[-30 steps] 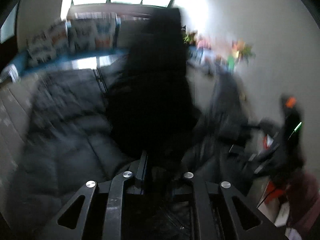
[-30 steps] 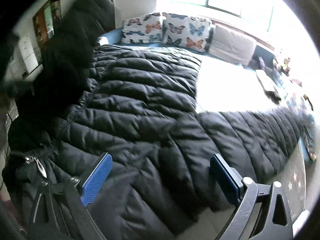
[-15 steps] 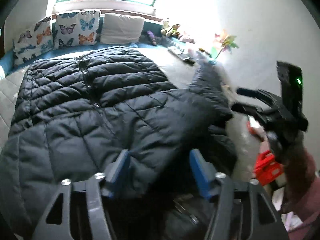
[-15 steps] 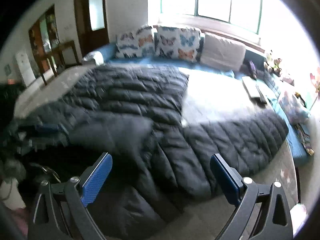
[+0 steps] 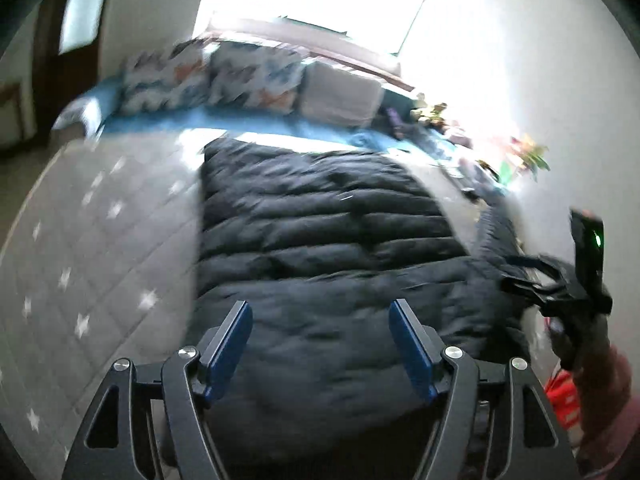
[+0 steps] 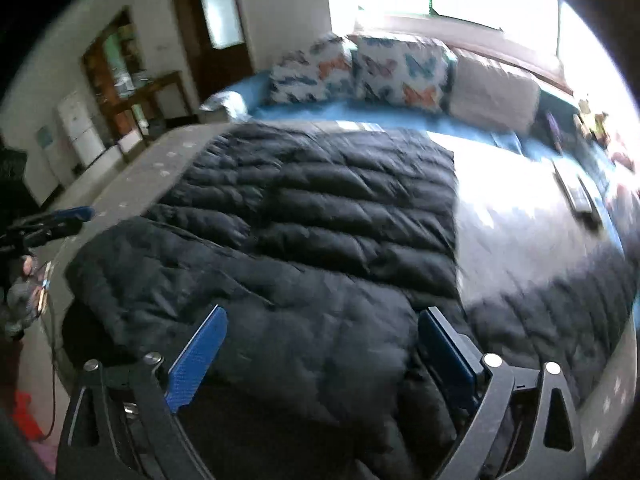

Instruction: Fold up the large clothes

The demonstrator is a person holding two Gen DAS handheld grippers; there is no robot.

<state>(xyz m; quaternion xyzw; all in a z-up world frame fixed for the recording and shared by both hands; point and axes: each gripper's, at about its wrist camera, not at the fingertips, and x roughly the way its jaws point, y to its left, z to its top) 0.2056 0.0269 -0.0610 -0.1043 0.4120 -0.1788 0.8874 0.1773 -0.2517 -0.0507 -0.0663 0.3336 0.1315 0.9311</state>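
A large black puffer jacket (image 5: 320, 220) lies spread on the grey quilted bed cover, its near part folded over the body. One sleeve (image 6: 560, 312) stretches out to the right. My left gripper (image 5: 320, 304) hovers above the near folded edge, its jaws opening, with only jacket surface showing below the blue pads and nothing gripped. My right gripper (image 6: 324, 312) stands open above the same near edge, clear of the cloth. The left gripper's blue finger (image 6: 60, 216) shows at the far left of the right wrist view.
A grey star-patterned cover (image 5: 100, 240) lies bare to the left of the jacket. Butterfly cushions (image 6: 400, 72) and a plain cushion (image 6: 492, 92) line the blue bench under the window. Remotes (image 6: 576, 192) lie at the right. A person's pink sleeve (image 5: 608, 392) holds the other gripper.
The left gripper let go of the lifted dark jacket part, opened its jaws and drew back to the left. That part now lies folded flat. The right gripper pulled back a little, still open.
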